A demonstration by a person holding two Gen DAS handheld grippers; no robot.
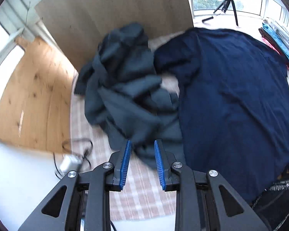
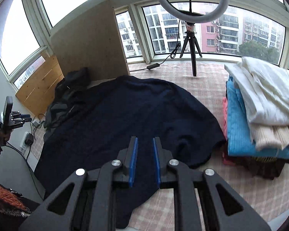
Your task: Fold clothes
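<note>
Across the checked bed cover (image 2: 183, 202) a navy garment (image 2: 125, 119) lies spread flat and wide, its hem toward the person — laid out, by the look of it, so that a fold can begin from clean edges. Both hand-held grippers hang above it with nothing in them. The left gripper (image 1: 141, 159) has its blue pads (image 1: 125, 163) a modest way apart, and only air and the cloth far below show between them; it looks down at a crumpled dark grey garment (image 1: 125, 88), heaped just beside the navy one and overlapping its left edge. The right gripper (image 2: 145, 157) is parted more narrowly, also empty, aimed over the near part of the navy cloth.

At the right edge of the bed stands a stack of folded clothes (image 2: 260, 119), white on top of cream, blue and pink — finished pieces kept out of the working area, I judge. The grey heap sits on the opposite side, probably waiting its turn. A plywood board (image 2: 90, 44) leans behind it, and a ring light on a tripod (image 2: 190, 19) stands by the window.

Neither sleeve of the navy piece is turned in, so the fold itself seems not yet started; the next move likely calls for each gripper to take an edge or a corner.
</note>
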